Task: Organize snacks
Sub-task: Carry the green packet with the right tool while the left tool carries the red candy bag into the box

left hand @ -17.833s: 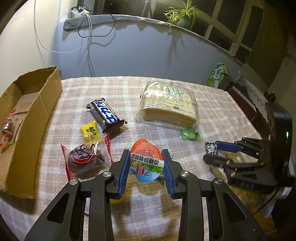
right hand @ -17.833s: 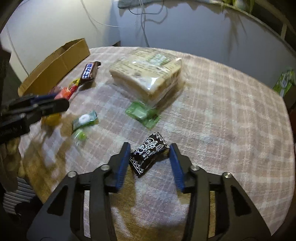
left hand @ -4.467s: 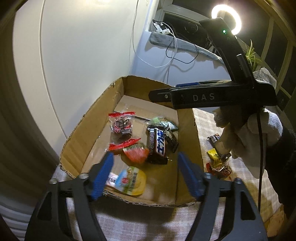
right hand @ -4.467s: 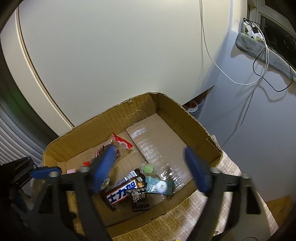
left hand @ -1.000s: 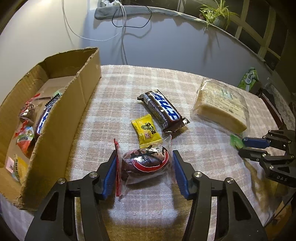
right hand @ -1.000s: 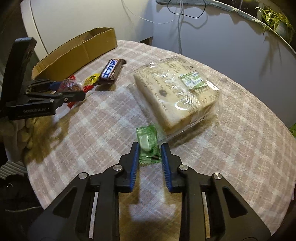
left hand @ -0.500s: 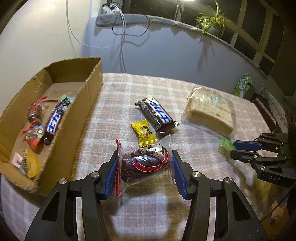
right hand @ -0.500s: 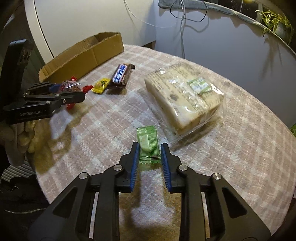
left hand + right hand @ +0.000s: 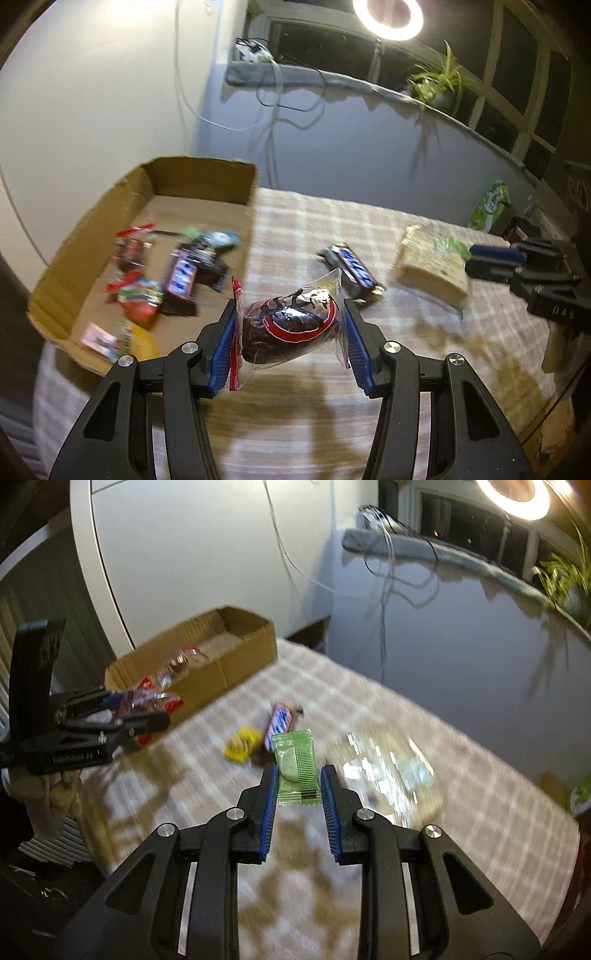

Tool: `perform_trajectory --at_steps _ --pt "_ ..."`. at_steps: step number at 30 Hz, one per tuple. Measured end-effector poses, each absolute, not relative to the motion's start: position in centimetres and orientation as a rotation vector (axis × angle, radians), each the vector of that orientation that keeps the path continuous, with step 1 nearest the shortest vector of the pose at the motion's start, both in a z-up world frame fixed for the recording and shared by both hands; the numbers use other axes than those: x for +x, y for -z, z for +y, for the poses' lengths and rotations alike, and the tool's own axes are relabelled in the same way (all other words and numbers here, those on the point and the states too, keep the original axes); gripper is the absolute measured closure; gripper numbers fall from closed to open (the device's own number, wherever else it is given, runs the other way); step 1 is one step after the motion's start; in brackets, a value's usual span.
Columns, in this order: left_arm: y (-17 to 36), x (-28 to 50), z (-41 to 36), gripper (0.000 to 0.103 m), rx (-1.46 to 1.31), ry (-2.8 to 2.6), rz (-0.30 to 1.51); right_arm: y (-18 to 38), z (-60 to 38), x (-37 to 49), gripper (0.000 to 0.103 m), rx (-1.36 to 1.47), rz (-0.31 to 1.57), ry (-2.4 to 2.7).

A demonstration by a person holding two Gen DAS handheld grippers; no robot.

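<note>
My left gripper (image 9: 290, 332) is shut on a clear-wrapped dark red snack (image 9: 288, 328) and holds it above the table, just right of the cardboard box (image 9: 155, 181). The box holds several snacks, among them a chocolate bar (image 9: 183, 280). My right gripper (image 9: 298, 786) is shut on a green candy packet (image 9: 297, 771), also lifted above the table. It shows in the left wrist view (image 9: 491, 260) at the right. A blue chocolate bar (image 9: 351, 271), a yellow candy (image 9: 242, 749) and a bread pack (image 9: 430, 271) lie on the checked tablecloth (image 9: 295, 229).
The box (image 9: 236, 657) stands at the table's left end by a white wall. A grey wall with cables runs behind the table. A green carton (image 9: 491, 203) stands beyond the far right edge. A ring light (image 9: 388, 18) glares above.
Both grippers have lifted their snacks higher and swung left toward the box. The box's inside now shows more fully in the left wrist view.
</note>
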State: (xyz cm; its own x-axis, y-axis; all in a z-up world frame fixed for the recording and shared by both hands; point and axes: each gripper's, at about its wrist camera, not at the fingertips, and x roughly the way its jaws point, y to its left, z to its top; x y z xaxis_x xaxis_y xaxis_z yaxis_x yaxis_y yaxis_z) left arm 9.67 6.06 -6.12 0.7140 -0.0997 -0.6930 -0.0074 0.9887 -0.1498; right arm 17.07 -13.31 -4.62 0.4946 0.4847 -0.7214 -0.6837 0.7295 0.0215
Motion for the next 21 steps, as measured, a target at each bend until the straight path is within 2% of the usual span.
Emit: perform_trajectory --at_steps 11,21 --pt "5.2 9.7 12.6 0.051 -0.174 -0.053 0.734 1.6 -4.5 20.6 0.078 -0.326 0.702 -0.802" --pt "5.3 10.2 16.5 0.051 -0.196 -0.104 0.728 2.2 3.7 24.6 0.078 -0.37 0.722 -0.861"
